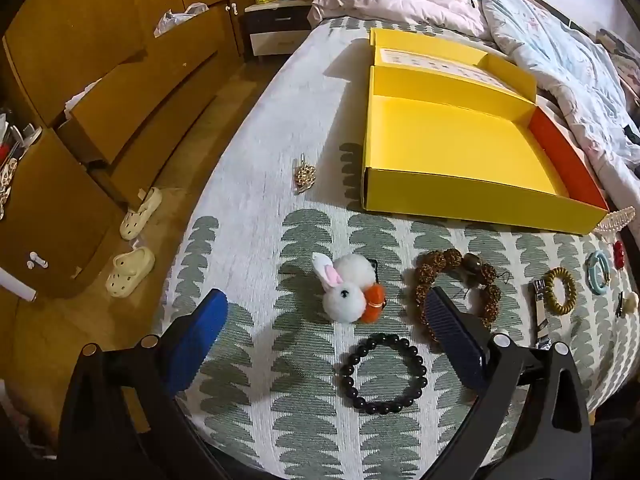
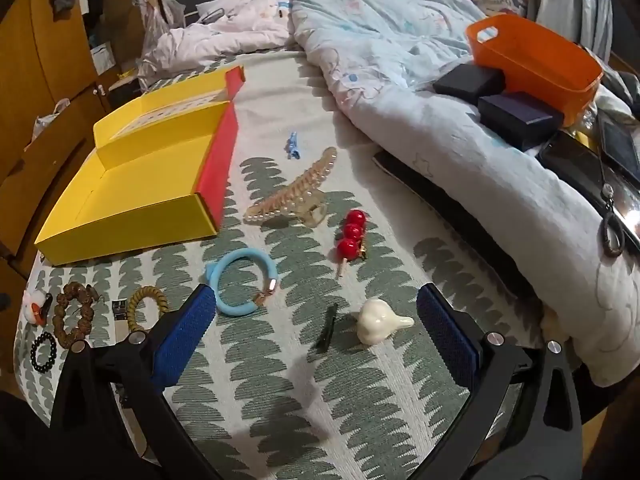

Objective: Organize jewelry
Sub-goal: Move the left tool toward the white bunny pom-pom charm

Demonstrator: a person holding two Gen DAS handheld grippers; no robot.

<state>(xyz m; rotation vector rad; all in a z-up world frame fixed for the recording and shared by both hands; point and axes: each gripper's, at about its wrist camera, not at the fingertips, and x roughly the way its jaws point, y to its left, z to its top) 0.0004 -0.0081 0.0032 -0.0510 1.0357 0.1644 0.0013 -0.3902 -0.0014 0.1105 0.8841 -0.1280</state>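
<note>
Open yellow box (image 1: 460, 152) on the patterned bedspread (image 1: 256, 184), nothing inside. Before its front wall, a row: plush rabbit clip (image 1: 346, 294), brown bead bracelet (image 1: 456, 280), coil hair tie (image 1: 559, 290), blue bangle (image 2: 242, 282). Nearer than the rabbit, black bead bracelet (image 1: 383, 374). Right of the box: pearl claw clip (image 2: 292, 194), red berry pin (image 2: 352, 234), cream clip (image 2: 378, 322). Left gripper (image 1: 326, 338) spread wide, holding nothing; right gripper (image 2: 312, 330) likewise.

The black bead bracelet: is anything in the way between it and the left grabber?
Nothing visible is. The black bead bracelet lies flat on the bedspread, just ahead of the left gripper, whose jaws stand open. The bunny pompom sits beyond it.
</note>
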